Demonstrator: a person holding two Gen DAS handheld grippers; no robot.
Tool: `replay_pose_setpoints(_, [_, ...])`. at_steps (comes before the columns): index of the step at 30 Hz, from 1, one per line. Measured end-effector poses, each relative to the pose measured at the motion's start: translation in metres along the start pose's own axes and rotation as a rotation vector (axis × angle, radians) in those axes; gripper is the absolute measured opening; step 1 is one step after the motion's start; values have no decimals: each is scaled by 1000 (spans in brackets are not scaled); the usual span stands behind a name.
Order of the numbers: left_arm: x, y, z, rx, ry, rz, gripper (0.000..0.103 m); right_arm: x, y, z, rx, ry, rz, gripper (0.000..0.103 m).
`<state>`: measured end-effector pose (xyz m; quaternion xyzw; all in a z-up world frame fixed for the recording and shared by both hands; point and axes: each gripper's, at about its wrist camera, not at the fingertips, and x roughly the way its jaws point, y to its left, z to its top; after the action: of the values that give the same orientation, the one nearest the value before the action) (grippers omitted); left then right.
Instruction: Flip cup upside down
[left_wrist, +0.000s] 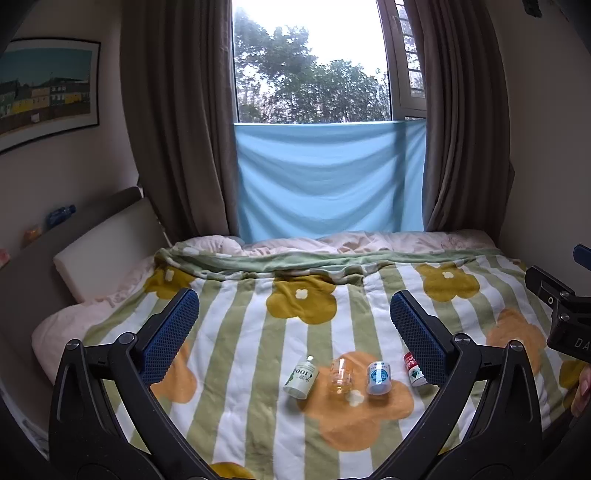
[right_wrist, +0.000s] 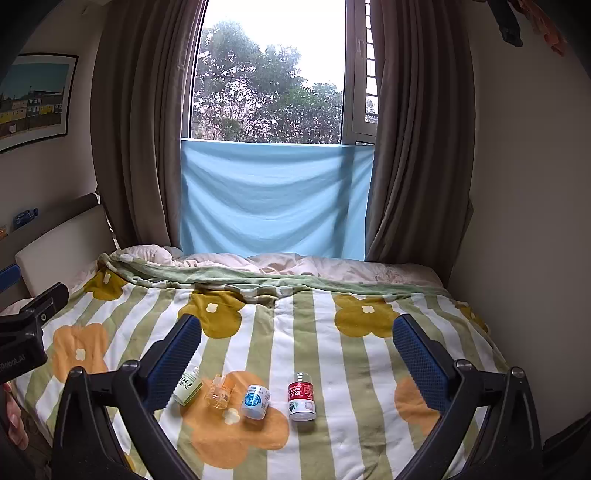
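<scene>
Crowding is the risk: both claws (left_wrist: 294, 332) (right_wrist: 297, 354) hang spread wide and empty above the bed (left_wrist: 236, 406), where the cup (left_wrist: 341, 376) stands between two bottles (left_wrist: 301, 378) (left_wrist: 377, 377) that a careless reach could topple.

3 bottles (right_wrist: 301, 397) on striped blanket (right_wrist: 295, 332), curtains (right_wrist: 417, 147), framed pic (right_wrist: 33, 99).

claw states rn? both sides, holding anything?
Left claw: open, empty, above the blanket.
Right claw: open, empty; the glass cup lies untouched on the blanket.
</scene>
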<state>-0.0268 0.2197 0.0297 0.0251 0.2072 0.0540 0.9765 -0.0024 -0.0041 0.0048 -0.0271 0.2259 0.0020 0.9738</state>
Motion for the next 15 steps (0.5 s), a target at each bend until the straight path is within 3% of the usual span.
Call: replay_pose_setpoints(15, [-2, 0, -1, 4, 2, 2, 103, -7, -1, 4, 0, -8, -4, 103])
